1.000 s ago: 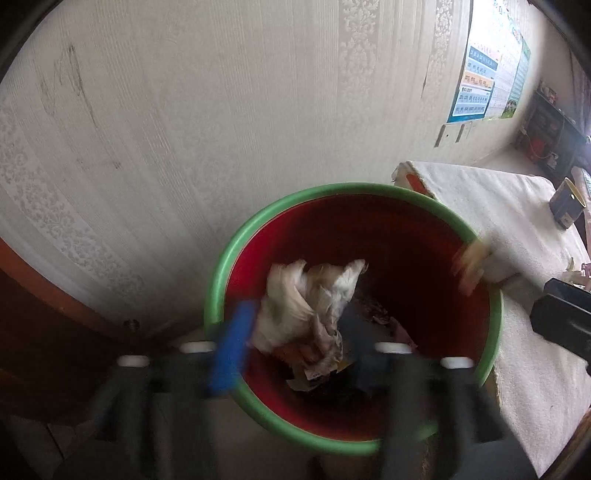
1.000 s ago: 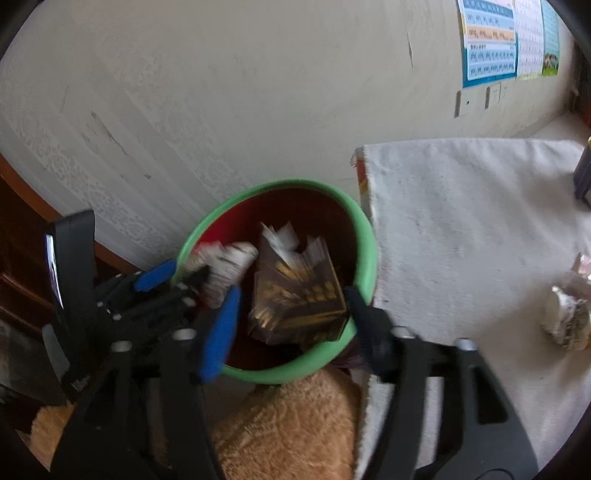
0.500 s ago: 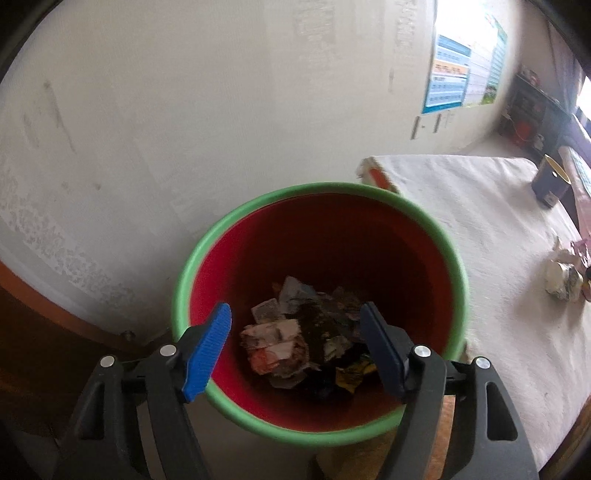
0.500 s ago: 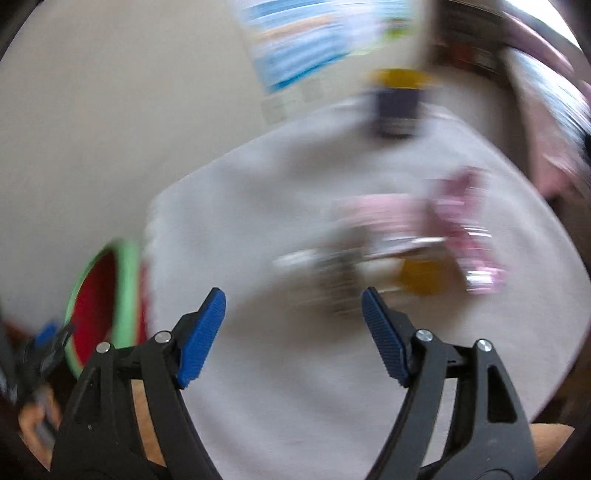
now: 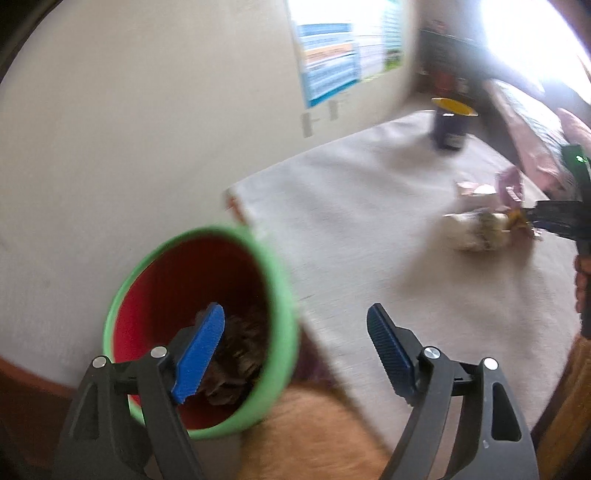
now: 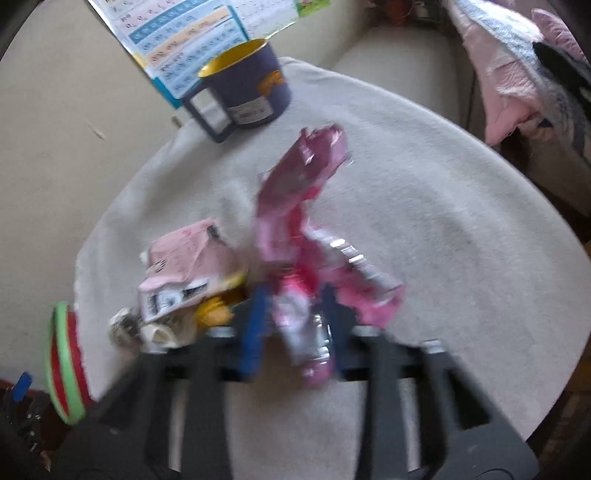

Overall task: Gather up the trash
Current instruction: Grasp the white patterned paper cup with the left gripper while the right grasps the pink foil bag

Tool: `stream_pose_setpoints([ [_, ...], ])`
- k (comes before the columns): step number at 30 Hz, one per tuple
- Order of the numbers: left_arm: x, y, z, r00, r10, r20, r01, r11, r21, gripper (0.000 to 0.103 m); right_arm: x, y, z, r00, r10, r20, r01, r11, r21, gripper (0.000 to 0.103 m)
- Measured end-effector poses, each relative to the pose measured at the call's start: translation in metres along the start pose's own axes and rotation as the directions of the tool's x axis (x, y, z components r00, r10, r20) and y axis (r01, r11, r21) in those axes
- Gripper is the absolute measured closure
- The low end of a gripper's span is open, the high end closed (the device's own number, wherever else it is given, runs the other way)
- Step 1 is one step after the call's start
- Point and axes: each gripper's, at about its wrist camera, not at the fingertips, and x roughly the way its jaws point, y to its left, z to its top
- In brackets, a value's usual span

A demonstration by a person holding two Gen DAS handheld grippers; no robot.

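Note:
A red bin with a green rim holds dark trash and stands beside the white-clothed table; its edge also shows in the right wrist view. My left gripper is open and empty, between the bin and the table's edge. My right gripper is closed around a pink foil wrapper on the table. A pink paper carton and crumpled pale scraps lie just left of it; the scraps also show in the left wrist view.
A dark blue mug with a yellow inside stands at the table's far side near a wall poster. Pink and grey bedding lies to the right. A tan furry thing sits below the bin.
My left gripper has swung right, away from over the bin towards the table. My right gripper has moved in on the trash pile and closed on the pink wrapper.

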Motion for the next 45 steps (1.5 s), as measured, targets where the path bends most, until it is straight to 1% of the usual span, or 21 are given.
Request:
stream_pose_setpoints([
  [5,-0.004,-0.055,0.029,0.993,-0.11,0.051,0.103,0.987,0.121,0.026,-0.033,-0.009,-0.03,0.994,0.111,0.001,-0.111,0.992,0.061,0.086],
  [6,-0.001,-0.068,0.038,0.989,-0.137,0.054,0.128,0.981,0.147,0.026,-0.04,-0.012,-0.036,0.992,0.13,0.006,-0.13,0.988,0.079,0.086],
  [8,0.004,-0.084,0.049,0.983,-0.178,0.041,0.169,0.973,0.154,0.025,-0.059,-0.02,-0.052,0.986,0.167,0.027,-0.169,0.978,0.12,0.086],
  [9,0.01,-0.093,0.058,0.976,-0.218,0.026,0.213,0.968,0.135,0.025,-0.067,-0.024,-0.057,0.982,0.183,0.042,-0.187,0.973,0.135,0.086],
  [11,0.022,-0.102,0.067,0.966,-0.258,-0.004,0.257,0.963,0.083,0.025,-0.08,-0.027,-0.065,0.979,0.191,0.072,-0.2,0.968,0.149,0.085],
  [14,0.048,-0.111,0.082,0.941,-0.331,-0.067,0.326,0.943,-0.074,0.025,-0.076,-0.025,-0.064,0.986,0.156,0.064,-0.163,0.979,0.119,0.08],
  [16,0.066,-0.116,0.086,0.932,-0.347,-0.107,0.326,0.929,-0.173,0.025,-0.065,-0.024,-0.064,0.987,0.159,0.026,-0.161,0.979,0.122,0.057],
  [17,0.075,-0.118,0.088,0.927,-0.355,-0.122,0.325,0.921,-0.215,0.025,-0.061,-0.024,-0.064,0.986,0.163,0.024,-0.165,0.978,0.128,0.053],
  [21,0.098,-0.133,0.091,0.921,-0.348,-0.173,0.301,0.92,-0.251,0.025,-0.07,-0.028,-0.063,0.984,0.166,0.072,-0.174,0.976,0.13,0.039],
  [24,0.113,-0.149,0.089,0.912,-0.341,-0.228,0.293,0.93,-0.22,0.023,-0.076,-0.04,-0.062,0.976,0.181,0.117,-0.2,0.964,0.175,0.039],
  [26,0.117,-0.156,0.084,0.897,-0.371,-0.24,0.318,0.919,-0.233,0.011,-0.077,-0.048,-0.061,0.972,0.191,0.135,-0.216,0.954,0.207,0.039],
  [28,0.12,-0.157,0.081,0.889,-0.389,-0.241,0.33,0.909,-0.254,0.011,-0.076,-0.052,-0.059,0.97,0.196,0.14,-0.224,0.949,0.221,0.039],
  [30,0.122,-0.159,0.076,0.868,-0.425,-0.256,0.355,0.893,-0.277,0.011,-0.074,-0.051,-0.058,0.971,0.198,0.135,-0.224,0.95,0.219,0.037],
  [32,0.124,-0.16,0.072,0.841,-0.466,-0.274,0.382,0.871,-0.308,0.011,-0.07,-0.049,-0.057,0.972,0.199,0.127,-0.223,0.951,0.215,0.036],
  [34,0.124,-0.163,0.067,0.819,-0.497,-0.285,0.409,0.856,-0.317,0.017,-0.067,-0.048,-0.057,0.972,0.202,0.123,-0.224,0.951,0.215,0.036],
  [36,0.12,-0.162,0.063,0.807,-0.521,-0.278,0.431,0.842,-0.325,0.028,-0.067,-0.049,-0.058,0.971,0.206,0.121,-0.229,0.949,0.219,0.036],
  [37,0.117,-0.161,0.061,0.8,-0.534,-0.273,0.442,0.832,-0.335,0.037,-0.068,-0.05,-0.058,0.97,0.208,0.122,-0.231,0.947,0.222,0.036],
  [39,0.113,-0.157,0.057,0.791,-0.545,-0.277,0.445,0.825,-0.349,0.038,-0.068,-0.052,-0.059,0.97,0.21,0.124,-0.233,0.945,0.229,0.036],
  [42,0.105,-0.145,0.046,0.801,-0.534,-0.271,0.437,0.83,-0.347,0.046,-0.067,-0.052,-0.059,0.971,0.208,0.117,-0.23,0.947,0.227,0.035],
  [43,0.102,-0.14,0.043,0.81,-0.522,-0.268,0.428,0.838,-0.339,0.067,-0.067,-0.051,-0.059,0.973,0.202,0.115,-0.223,0.949,0.221,0.035],
  [45,0.095,-0.128,0.037,0.842,-0.473,-0.258,0.391,0.866,-0.313,0.067,-0.065,-0.048,-0.059,0.978,0.184,0.103,-0.202,0.958,0.206,0.035],
])
